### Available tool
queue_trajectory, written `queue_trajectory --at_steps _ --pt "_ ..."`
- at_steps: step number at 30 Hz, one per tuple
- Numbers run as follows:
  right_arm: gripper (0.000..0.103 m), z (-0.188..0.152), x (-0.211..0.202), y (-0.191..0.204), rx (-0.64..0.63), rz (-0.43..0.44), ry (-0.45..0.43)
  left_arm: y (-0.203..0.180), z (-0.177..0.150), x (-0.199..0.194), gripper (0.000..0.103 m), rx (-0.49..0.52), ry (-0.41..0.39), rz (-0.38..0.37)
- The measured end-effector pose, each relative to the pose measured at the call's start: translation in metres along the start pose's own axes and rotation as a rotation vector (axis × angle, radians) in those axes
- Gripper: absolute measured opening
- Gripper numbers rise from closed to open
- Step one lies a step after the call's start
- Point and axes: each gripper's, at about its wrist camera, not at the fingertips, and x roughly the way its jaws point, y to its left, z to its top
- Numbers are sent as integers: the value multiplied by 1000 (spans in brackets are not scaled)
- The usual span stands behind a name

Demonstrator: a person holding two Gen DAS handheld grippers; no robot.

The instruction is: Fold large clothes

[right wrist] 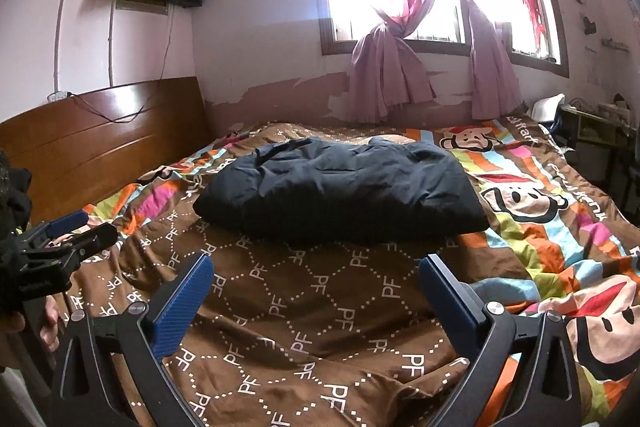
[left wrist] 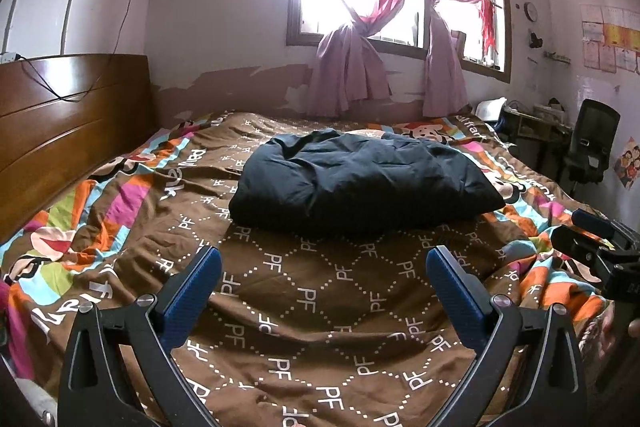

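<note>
Plainly, both the left claw (left wrist: 322,283) and right claw (right wrist: 316,287) gaped empty, so the puffy dark garment (left wrist: 360,179) on the bed (left wrist: 304,307) might spring unfolded

garment (left wrist: 360,183) on bed (left wrist: 320,307), headboard (left wrist: 60,131) left

We cannot see under the dark garment (left wrist: 360,183), and its far side is hidden. The right gripper (left wrist: 600,247) is cut off by the edge. Desk clutter (left wrist: 536,115) looks too small.

jacket (left wrist: 360,183): matt dark cloth | headboard (left wrist: 68,115): glossy wood | quilt (left wrist: 304,307): printed cloth
</note>
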Motion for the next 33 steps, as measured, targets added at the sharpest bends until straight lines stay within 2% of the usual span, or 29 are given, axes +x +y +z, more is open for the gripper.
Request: queue_trajectory --at_steps 33 --pt "103 -1 0 -3 7 0 4 -3 0 0 101 4 -1 3"
